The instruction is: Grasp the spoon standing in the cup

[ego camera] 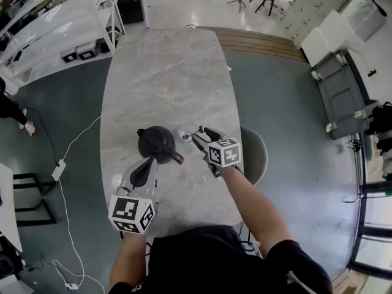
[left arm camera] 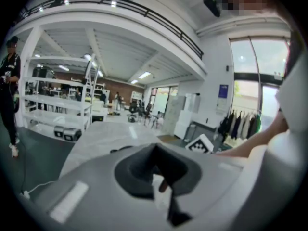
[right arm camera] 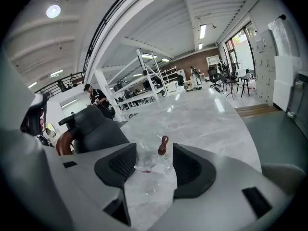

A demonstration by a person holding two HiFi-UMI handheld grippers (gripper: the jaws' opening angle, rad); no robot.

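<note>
A clear glass cup (ego camera: 185, 132) stands on the marble table (ego camera: 165, 72), just right of a black kettle (ego camera: 155, 143). A spoon with a brown handle end (right arm camera: 163, 146) stands tilted in the cup (right arm camera: 150, 161). My right gripper (ego camera: 201, 135) is open at the cup. In the right gripper view the cup sits between the two dark pads (right arm camera: 117, 165), and neither pad presses on it. The spoon's handle leans toward the right-hand pad. My left gripper (ego camera: 147, 165) hovers near the kettle's front side with its jaws together and nothing held (left arm camera: 155, 171).
The kettle's brown handle (ego camera: 176, 158) points toward the right gripper. A grey round seat (ego camera: 256, 155) stands by the table's right edge. White shelving (ego camera: 92, 17) stands beyond the table's far left. A cable (ego camera: 67, 155) runs over the floor at the left.
</note>
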